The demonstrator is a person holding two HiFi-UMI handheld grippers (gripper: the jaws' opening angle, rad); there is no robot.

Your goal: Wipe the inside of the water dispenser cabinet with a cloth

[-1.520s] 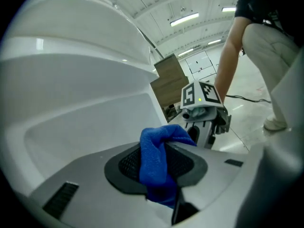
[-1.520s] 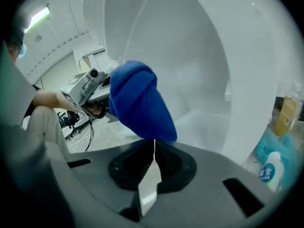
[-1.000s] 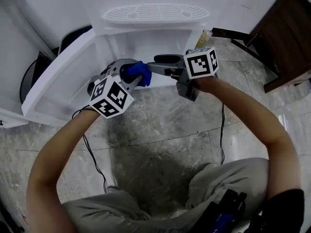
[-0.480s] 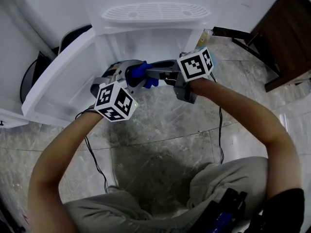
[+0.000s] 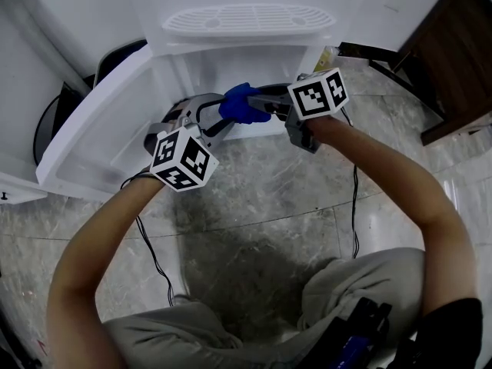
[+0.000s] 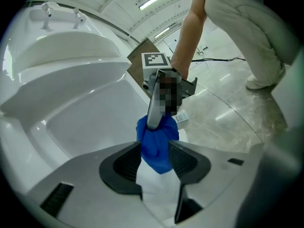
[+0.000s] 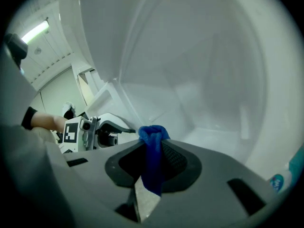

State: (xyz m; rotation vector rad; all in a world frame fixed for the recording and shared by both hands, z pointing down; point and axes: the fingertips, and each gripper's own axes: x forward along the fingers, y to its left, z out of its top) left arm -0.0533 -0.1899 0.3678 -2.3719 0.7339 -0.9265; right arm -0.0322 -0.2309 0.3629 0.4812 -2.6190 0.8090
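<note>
The blue cloth [image 5: 244, 102] is bunched in front of the open white dispenser cabinet [image 5: 231, 64]. My right gripper [image 5: 257, 104] has just been closing and is now shut on the cloth [image 7: 153, 146], which is pinched between its pads with a tail hanging below. My left gripper [image 5: 217, 115] has just been opening. In the left gripper view the cloth [image 6: 159, 144] still hangs between the spread jaws of the left gripper [image 6: 156, 159], and the right gripper's fingers [image 6: 154, 106] clamp its top. The left gripper [image 7: 102, 127] faces the right one.
The cabinet door [image 5: 96, 133] swings open to the left. A white drip grille [image 5: 246, 20] sits above the cabinet. Dark wooden furniture [image 5: 453, 60] stands at the right, and a small labelled bottle [image 5: 323, 56] beside the cabinet. A cable [image 5: 150, 252] trails over the marble floor.
The right gripper came in, closed on the cloth and drew it up and right, toward the cabinet. The left jaws spread apart and let go; the left hand stayed put.
</note>
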